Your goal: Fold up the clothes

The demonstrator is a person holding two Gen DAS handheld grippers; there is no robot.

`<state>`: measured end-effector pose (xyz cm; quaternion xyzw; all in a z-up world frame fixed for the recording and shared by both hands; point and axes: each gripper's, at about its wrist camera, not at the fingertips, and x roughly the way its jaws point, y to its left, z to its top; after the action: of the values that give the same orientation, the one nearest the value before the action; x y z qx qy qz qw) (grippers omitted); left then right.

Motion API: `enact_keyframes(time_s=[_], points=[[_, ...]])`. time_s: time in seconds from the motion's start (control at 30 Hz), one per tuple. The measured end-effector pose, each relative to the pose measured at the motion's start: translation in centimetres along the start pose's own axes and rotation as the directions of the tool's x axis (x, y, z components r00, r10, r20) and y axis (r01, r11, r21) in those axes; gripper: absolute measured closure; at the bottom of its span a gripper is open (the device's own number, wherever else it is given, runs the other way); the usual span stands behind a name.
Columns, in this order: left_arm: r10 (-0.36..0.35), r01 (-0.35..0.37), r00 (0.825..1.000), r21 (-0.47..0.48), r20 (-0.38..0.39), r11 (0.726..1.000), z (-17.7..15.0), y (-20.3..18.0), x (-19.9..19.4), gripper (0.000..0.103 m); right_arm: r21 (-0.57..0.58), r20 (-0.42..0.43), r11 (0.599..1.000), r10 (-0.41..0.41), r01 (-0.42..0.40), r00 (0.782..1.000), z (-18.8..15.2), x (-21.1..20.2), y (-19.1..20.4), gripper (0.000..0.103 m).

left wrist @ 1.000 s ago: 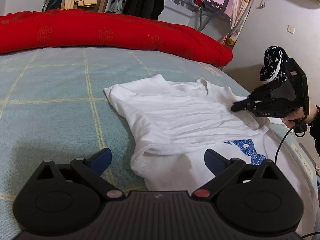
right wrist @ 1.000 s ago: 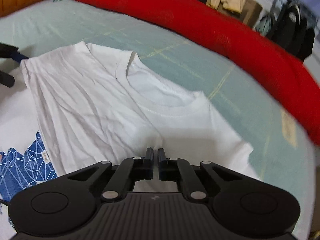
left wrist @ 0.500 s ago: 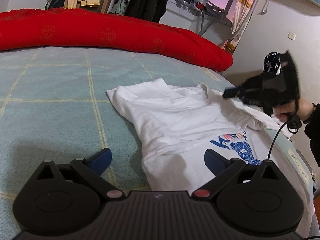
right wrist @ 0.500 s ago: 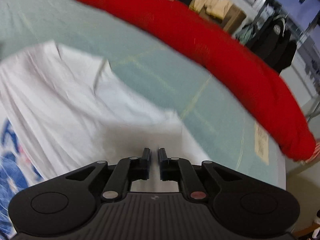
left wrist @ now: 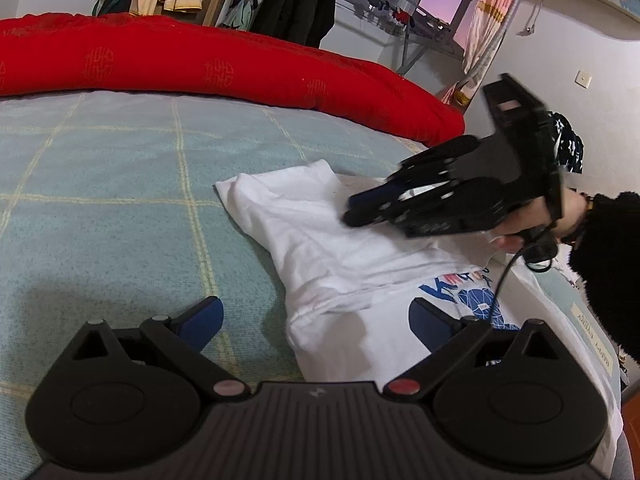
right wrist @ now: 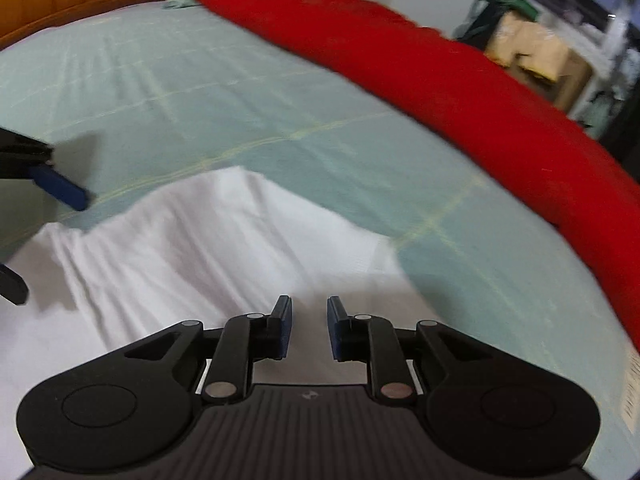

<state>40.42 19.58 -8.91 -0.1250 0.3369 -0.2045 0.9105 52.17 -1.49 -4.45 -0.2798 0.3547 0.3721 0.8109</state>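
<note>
1. T-shirt: white, with a blue geometric print and blue-and-red lettering
2. Bedsheet: pale teal, pale yellow grid lines
3. Quilt: bright red, faint tone-on-tone motifs
4. Left gripper: black, blue pads
5. Right gripper: black, blue pads
6. Sleeve: black, fuzzy
7. Curtain: white and pink floral
8. Hanging jacket: black

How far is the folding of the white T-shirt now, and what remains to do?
Done: one side of the T-shirt lies folded over its middle, part of the blue print still showing. In hand: nothing; the right hand-held gripper has just been opening, jaws empty above the cloth. The left hand-held gripper is open. Left: the remaining folds into a compact shape.
</note>
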Motion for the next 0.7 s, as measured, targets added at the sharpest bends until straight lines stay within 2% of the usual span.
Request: enact_keyframes(time_s=[0.07,0.17,0.27,0.4,0.47,0.53,0.63,0.7], points=[[0.000,0.000,1.000,0.000,0.000,1.000,0.0,0.0,0.0,0.004,-0.008,-0.006,1.000,0.002,-0.002,1.000,0.6,1.4,0.8,0.081],[-0.001,0.001,1.000,-0.005,0.007,1.000,0.1,0.2,-0.2,0.004,0.052,0.036,0.998,-0.028,0.026,0.999,1.9,3.2,1.2,0.081],[-0.003,0.004,1.000,-0.020,0.029,1.000,0.2,0.5,-0.7,0.004,0.055,0.062,0.997,-0.052,0.048,0.997,2.9,2.5,1.8,0.081],[-0.065,0.070,0.996,-0.070,0.068,0.995,0.6,1.5,-2.0,0.004,0.044,0.111,0.998,0.040,-0.045,0.993,2.5,-1.8,3.0,0.080],[-0.130,0.133,0.990,-0.064,0.060,0.989,0.6,1.6,-2.2,0.004,0.036,0.108,0.993,0.105,-0.110,0.989,1.9,-3.4,3.8,0.080],[-0.171,0.172,0.984,-0.026,0.049,0.985,0.5,0.9,-2.0,0.004,0.009,0.082,0.989,0.145,-0.146,0.986,1.7,-2.9,5.1,0.080],[-0.179,0.178,0.984,0.064,0.012,0.982,0.2,-0.7,-1.8,0.004,-0.019,0.058,0.978,0.211,-0.210,0.976,2.2,-1.1,7.2,0.080],[-0.182,0.180,0.983,0.089,0.010,0.980,0.1,-1.1,-1.8,0.001,-0.021,0.073,0.968,0.249,-0.248,0.966,3.3,0.5,8.6,0.081]])
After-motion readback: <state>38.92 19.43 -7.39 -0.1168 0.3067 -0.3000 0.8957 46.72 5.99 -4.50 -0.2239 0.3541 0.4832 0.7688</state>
